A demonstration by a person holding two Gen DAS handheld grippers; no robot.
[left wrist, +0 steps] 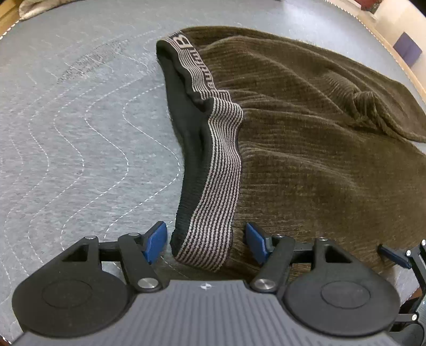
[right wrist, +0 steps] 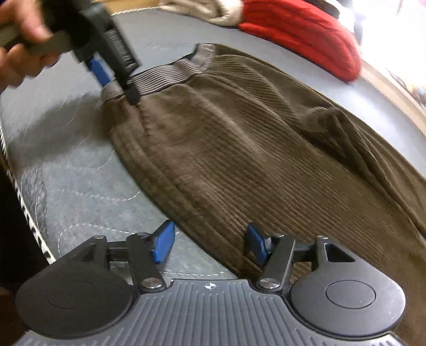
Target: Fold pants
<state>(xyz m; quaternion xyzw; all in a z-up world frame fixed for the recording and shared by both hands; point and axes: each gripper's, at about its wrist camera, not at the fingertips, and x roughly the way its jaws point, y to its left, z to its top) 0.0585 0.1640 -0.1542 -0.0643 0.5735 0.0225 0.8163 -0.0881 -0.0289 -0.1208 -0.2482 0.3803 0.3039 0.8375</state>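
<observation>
Brown corduroy pants lie on a grey quilted mat, with a striped elastic waistband running toward me. My left gripper is open, its blue pads on either side of the waistband's near end. In the right wrist view the pants spread across the mat, and the left gripper shows at the waistband. My right gripper is open over the pants' near side edge. Its blue fingertip also shows in the left wrist view.
A red knitted garment and a beige cloth lie at the mat's far edge. A person's hand holds the left gripper. A wooden edge borders the mat on the right.
</observation>
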